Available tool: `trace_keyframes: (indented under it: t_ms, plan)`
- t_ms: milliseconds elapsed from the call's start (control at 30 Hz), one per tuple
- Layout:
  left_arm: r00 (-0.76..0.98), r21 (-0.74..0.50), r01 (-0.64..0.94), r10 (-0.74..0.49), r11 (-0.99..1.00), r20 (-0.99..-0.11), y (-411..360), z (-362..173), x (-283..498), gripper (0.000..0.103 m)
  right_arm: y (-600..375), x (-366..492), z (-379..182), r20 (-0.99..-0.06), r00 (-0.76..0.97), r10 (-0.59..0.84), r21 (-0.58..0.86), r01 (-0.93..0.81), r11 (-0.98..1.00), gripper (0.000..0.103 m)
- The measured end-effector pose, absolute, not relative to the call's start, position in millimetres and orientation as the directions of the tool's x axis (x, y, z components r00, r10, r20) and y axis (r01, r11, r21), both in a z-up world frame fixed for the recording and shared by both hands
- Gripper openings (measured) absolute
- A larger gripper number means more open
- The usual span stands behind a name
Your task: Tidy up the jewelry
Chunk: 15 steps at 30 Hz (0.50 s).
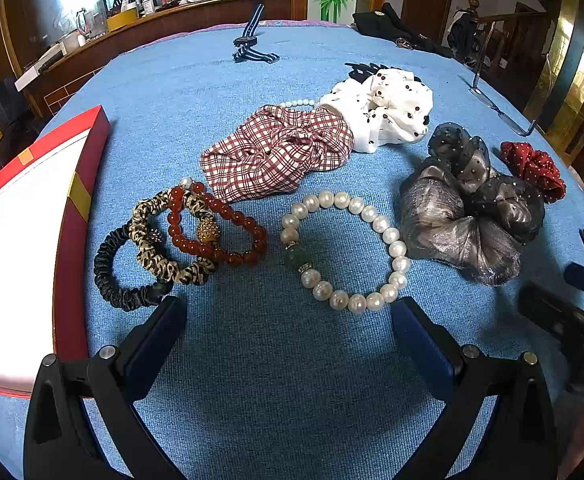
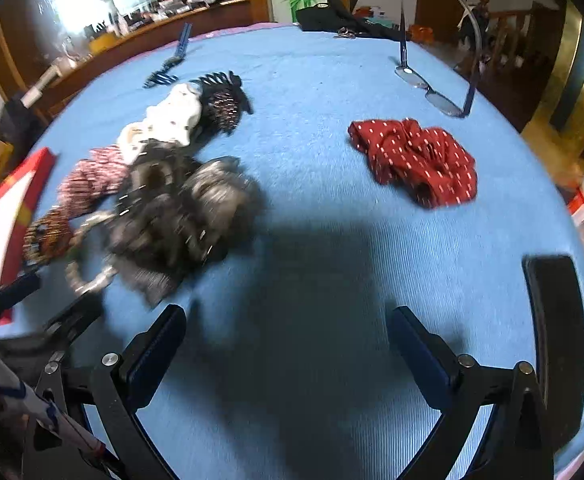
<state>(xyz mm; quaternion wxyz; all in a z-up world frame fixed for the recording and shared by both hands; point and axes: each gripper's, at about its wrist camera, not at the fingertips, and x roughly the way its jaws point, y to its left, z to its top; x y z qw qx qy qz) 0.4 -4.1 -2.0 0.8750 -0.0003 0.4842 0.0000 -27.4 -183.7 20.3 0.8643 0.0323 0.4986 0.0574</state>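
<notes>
Nothing is picked up yet, so the sorting seems to be at its start: the left tongs (image 1: 288,312) stand wide apart and empty, low over the blue desk (image 1: 276,380), with the pearl bracelet (image 1: 344,252) lying just beyond and between their tips and the open red box (image 1: 72,216) at the left. The likely next move is to push forward, close on the bracelet's near beads and carry it left to the box, keeping clear of the grey scrunchie (image 1: 468,220) just to its right. The right tongs (image 2: 288,320) are likewise spread and empty over bare cloth, the red dotted scrunchie (image 2: 416,160) well beyond them.
</notes>
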Motion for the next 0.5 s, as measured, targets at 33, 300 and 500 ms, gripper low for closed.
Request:
trace_keyframes:
  t_ms: [33,300,500]
  plan:
    - [0.531,0.001,-0.002,0.002,1.0,-0.847,-5,-2,1,0.103,-185,-32,22,-0.855,0.501,0.135,0.117,-0.067,0.991,0.103]
    - [0.592,-0.009,-0.003,-0.005,1.0,-0.806,5,25,-45,0.103,-184,-58,49,-0.816,0.551,0.177,0.153,-0.09,0.984,0.103]
    - [0.695,-0.052,-0.029,-0.017,0.998,-0.719,40,82,-103,0.103,-174,-73,78,-0.78,0.59,0.209,0.17,-0.121,0.978,0.103]
